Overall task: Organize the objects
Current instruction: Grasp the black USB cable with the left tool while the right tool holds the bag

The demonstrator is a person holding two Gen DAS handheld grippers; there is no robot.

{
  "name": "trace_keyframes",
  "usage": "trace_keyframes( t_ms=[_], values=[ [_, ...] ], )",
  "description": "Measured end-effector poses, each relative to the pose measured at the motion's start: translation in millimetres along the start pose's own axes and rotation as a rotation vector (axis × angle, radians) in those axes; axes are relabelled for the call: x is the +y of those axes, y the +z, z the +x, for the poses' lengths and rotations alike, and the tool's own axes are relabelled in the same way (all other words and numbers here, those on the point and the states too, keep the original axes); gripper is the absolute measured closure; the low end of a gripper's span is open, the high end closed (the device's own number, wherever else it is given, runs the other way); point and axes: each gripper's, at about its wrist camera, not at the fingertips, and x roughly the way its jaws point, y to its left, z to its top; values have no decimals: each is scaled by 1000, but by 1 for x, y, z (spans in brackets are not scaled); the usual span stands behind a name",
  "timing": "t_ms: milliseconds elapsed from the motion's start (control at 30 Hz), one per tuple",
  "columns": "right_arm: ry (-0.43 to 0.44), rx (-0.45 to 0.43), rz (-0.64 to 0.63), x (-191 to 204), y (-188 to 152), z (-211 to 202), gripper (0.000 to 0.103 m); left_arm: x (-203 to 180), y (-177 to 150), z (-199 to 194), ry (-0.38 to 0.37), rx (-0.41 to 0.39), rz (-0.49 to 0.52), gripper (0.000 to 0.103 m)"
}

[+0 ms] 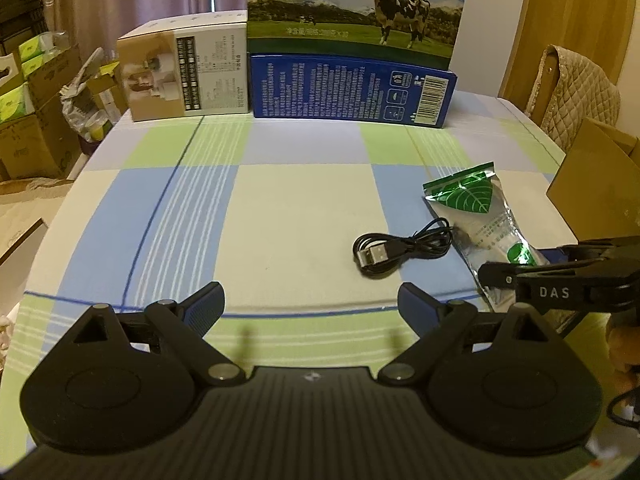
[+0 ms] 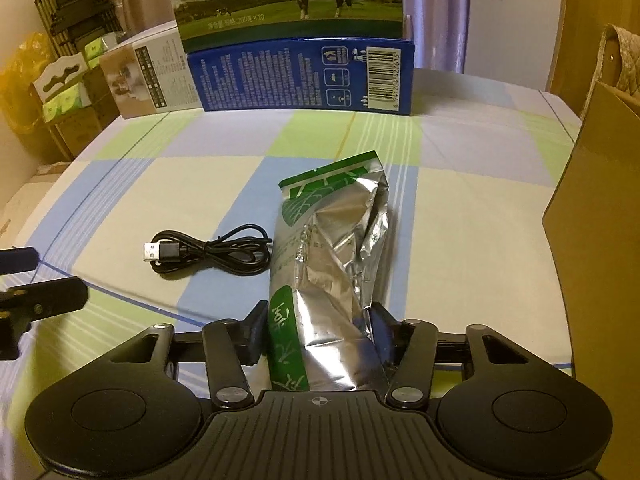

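A silver foil pouch (image 2: 336, 240) with green leaf print lies lengthwise on the checked tablecloth (image 2: 460, 240). Its near end sits between the fingers of my right gripper (image 2: 318, 336), which is shut on it and creases the foil. In the left wrist view the pouch (image 1: 472, 208) is at the right, with the right gripper (image 1: 500, 276) over its near end. A coiled black USB cable (image 1: 396, 248) lies just left of the pouch, also seen in the right wrist view (image 2: 208, 252). My left gripper (image 1: 312, 304) stands open near the front edge, holding nothing, well short of the cable.
Along the table's back stand a beige product box (image 1: 184, 76), a blue box (image 1: 352, 92) and a tall milk carton (image 1: 352, 0) behind it. A brown cardboard box (image 2: 600, 220) rises at the right edge. A padded chair back (image 1: 572, 92) is behind it.
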Motion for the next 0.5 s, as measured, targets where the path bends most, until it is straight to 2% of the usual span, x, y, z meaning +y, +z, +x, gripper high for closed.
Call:
trace_keyframes(
  t_ms=[100, 167, 233, 400, 500],
  values=[
    [-17, -4, 3, -3, 0, -3, 57, -3, 6, 9, -18, -5, 33, 15],
    [-29, -5, 10, -8, 1, -5, 57, -7, 10, 17, -34, -1, 61, 22],
    [-47, -7, 11, -13, 2, -6, 57, -10, 12, 25, -51, -2, 91, 24],
    [-48, -1, 44, -28, 3, -6, 57, -27, 13, 44, -76, -15, 238, 34],
    [-37, -1, 66, -31, 3, -6, 57, -43, 18, 54, -102, -16, 331, 52]
  ],
)
